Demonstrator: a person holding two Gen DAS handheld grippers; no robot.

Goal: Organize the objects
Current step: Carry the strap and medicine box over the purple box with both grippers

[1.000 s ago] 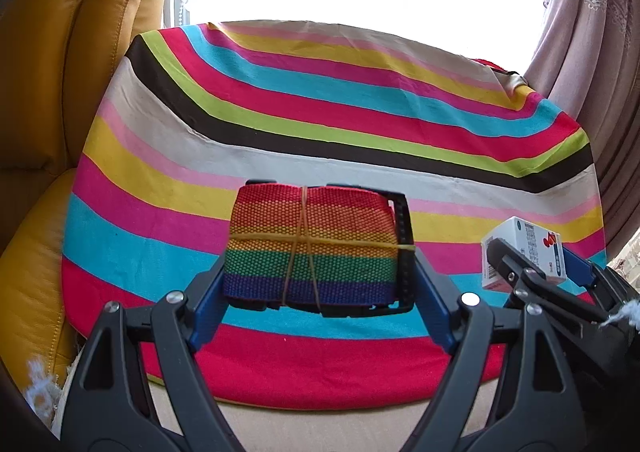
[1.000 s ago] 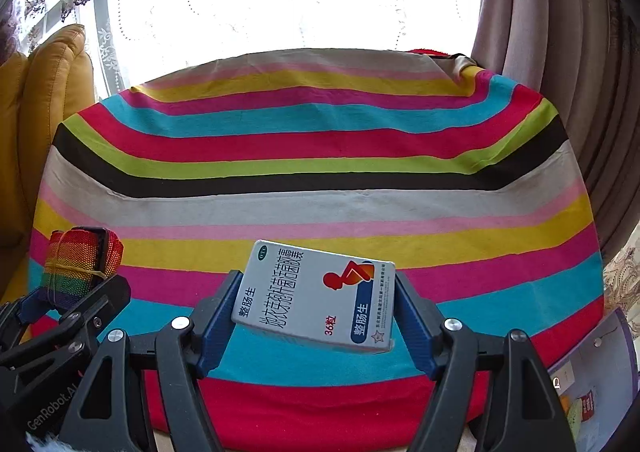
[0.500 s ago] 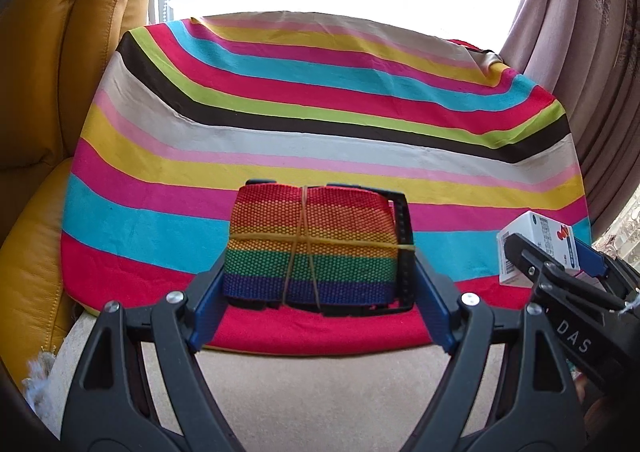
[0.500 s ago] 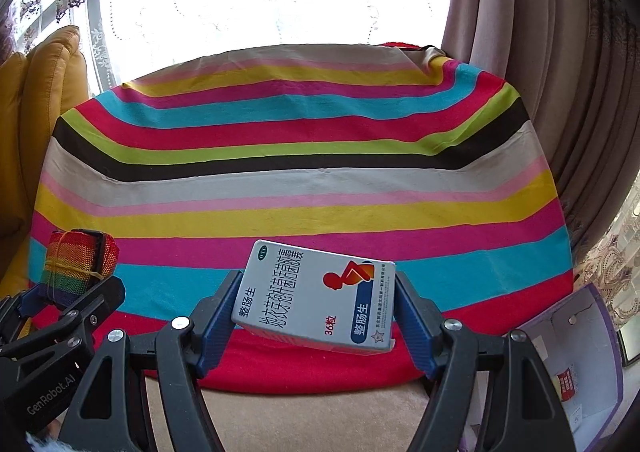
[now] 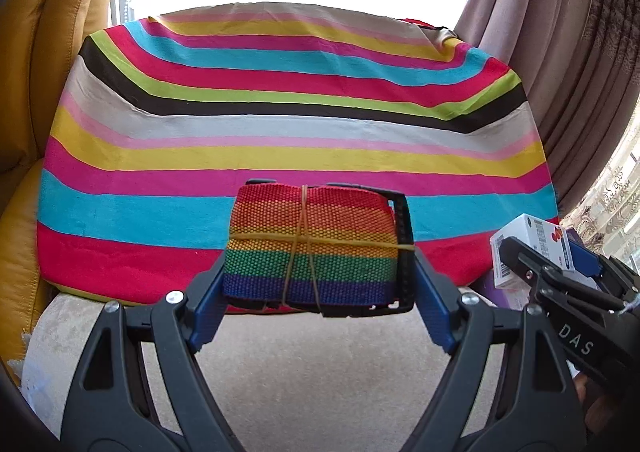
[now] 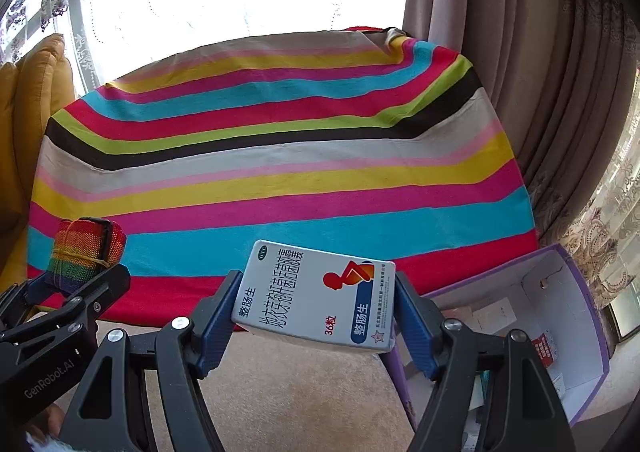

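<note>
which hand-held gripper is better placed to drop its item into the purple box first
Right, probably. The right hand-held gripper, clamped on the medicine box, hangs beside the open purple box. The left hand-held gripper holds the rainbow strap bundle farther off, with the right one between it and the box.

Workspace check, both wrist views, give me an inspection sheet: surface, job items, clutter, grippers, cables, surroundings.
Surface: striped cloth over a raised surface, bare of objects.
Job's things: rainbow strap bundle tied with a rubber band; white medicine box; open purple box on the floor to the right, holding small items.
Clutter: nothing seen.
Grippers: left gripper clamps the strap bundle; right gripper clamps the medicine box.
Cables: nothing seen.
Surroundings: yellow leather sofa at the left, curtains at the right, bright window behind, beige carpet below.
</note>
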